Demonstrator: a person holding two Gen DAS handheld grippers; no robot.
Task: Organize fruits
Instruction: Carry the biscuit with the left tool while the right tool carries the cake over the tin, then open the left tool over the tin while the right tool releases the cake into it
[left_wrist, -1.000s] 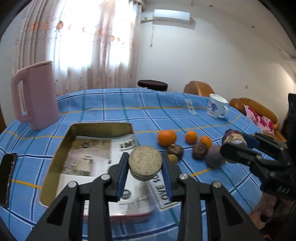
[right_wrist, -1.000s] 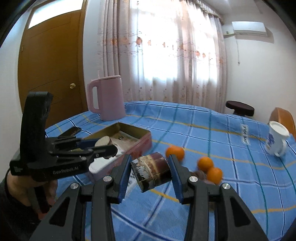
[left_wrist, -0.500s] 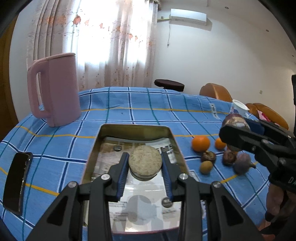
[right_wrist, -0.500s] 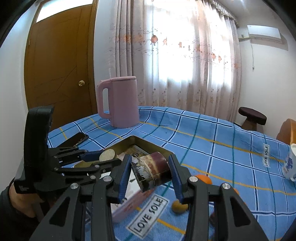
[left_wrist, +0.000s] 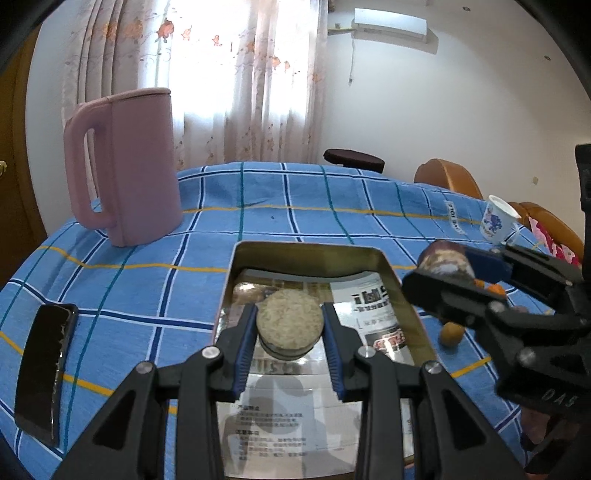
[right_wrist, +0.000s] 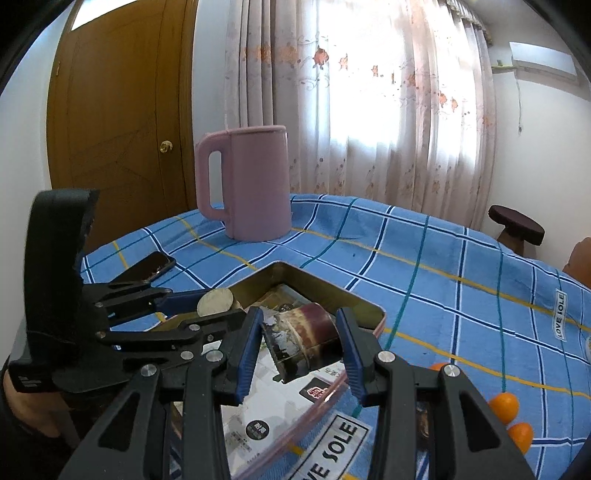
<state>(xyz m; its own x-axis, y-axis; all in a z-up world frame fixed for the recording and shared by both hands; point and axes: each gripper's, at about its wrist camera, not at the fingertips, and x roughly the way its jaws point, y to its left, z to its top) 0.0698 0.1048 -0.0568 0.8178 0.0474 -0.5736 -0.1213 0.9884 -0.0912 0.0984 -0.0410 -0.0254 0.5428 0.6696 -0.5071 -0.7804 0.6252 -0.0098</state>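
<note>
My left gripper is shut on a cut piece of sugarcane whose pale round end faces me; I hold it over the open gold tin box. My right gripper is shut on a purple sugarcane piece above the tin's right rim. It shows at the right in the left wrist view. Small oranges and a small brown fruit lie on the blue cloth right of the tin.
A pink jug stands behind the tin at the left. A black phone lies at the left edge. A white mug stands far right. Printed paper lines the tin. A stool stands beyond the table.
Both grippers have moved left with their sugarcane pieces, from near the loose fruits to over the tin. The jaws have stayed shut.
</note>
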